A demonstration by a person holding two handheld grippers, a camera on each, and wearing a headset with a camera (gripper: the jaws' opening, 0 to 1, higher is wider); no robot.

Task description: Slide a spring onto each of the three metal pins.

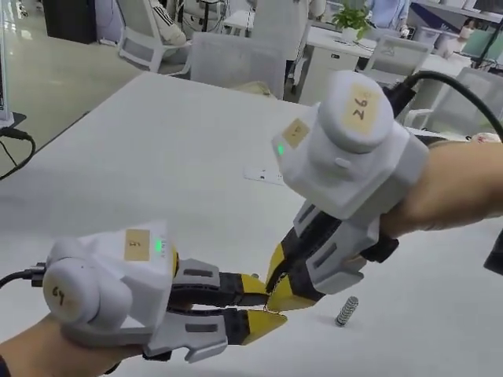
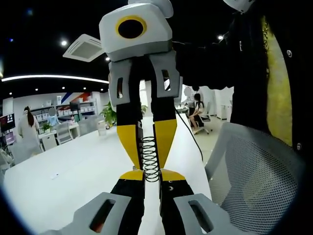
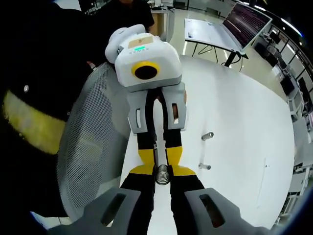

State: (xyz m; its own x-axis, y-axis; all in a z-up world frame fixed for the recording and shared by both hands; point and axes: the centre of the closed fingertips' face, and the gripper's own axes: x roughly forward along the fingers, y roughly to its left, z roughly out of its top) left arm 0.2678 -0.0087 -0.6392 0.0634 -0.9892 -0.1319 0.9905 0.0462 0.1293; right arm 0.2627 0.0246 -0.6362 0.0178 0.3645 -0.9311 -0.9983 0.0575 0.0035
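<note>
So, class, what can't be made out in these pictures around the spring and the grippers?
Head view: left gripper and right gripper meet tip to tip, hiding what lies between.
Left gripper view: what runs inside the spring, hidden by coils.
Right gripper view: two pieces, too small to name.

Left gripper (image 2: 151, 177), right gripper (image 3: 162, 172) tip-to-tip (fingers pinched)

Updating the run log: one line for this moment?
right gripper: fingers clamp spring | left gripper: tips meet it, grip unclear | spare spring: table
</note>
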